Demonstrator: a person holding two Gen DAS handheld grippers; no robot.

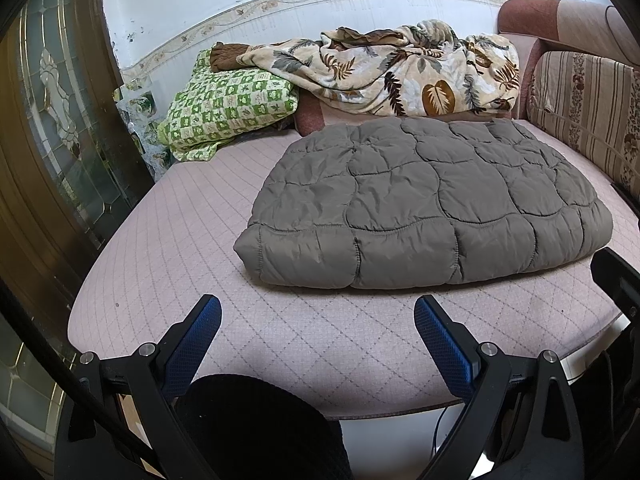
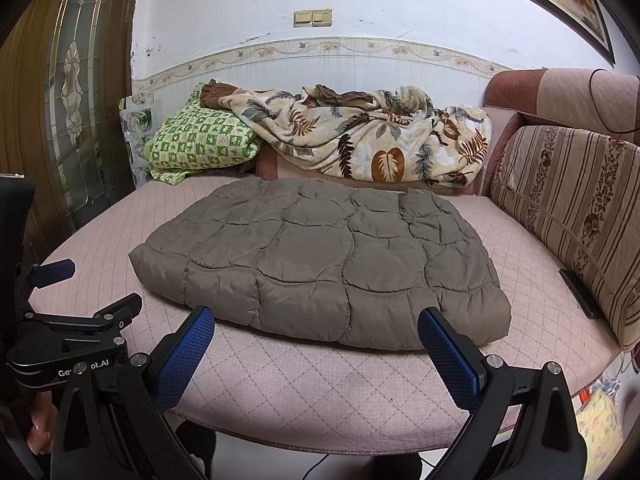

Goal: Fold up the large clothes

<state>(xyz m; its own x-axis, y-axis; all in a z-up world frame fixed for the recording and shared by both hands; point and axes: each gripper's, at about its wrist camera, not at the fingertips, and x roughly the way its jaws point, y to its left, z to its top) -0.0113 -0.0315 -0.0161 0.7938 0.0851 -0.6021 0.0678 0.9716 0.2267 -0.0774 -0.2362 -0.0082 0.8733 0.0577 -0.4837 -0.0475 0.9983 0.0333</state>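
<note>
A grey-brown quilted garment (image 1: 432, 204) lies folded into a thick rectangle on the pink quilted sofa seat (image 1: 168, 264). The right wrist view shows the same garment (image 2: 320, 256) and seat (image 2: 320, 376). My left gripper (image 1: 318, 312) hovers over the seat's front part, short of the garment's near edge, open with nothing between its blue pads. My right gripper (image 2: 316, 322) is open too, its right fingertip (image 2: 430, 320) just in front of the garment's near edge. The left gripper (image 2: 80, 284) also shows at the left of the right wrist view, its jaws apart.
A leaf-print blanket (image 1: 400, 68) and a green checked pillow (image 1: 228, 108) are heaped at the back against the wall. A striped cushion (image 2: 568, 216) stands at the right, with a dark flat object (image 2: 580, 292) beside it. A wooden glazed door (image 1: 52, 120) is on the left.
</note>
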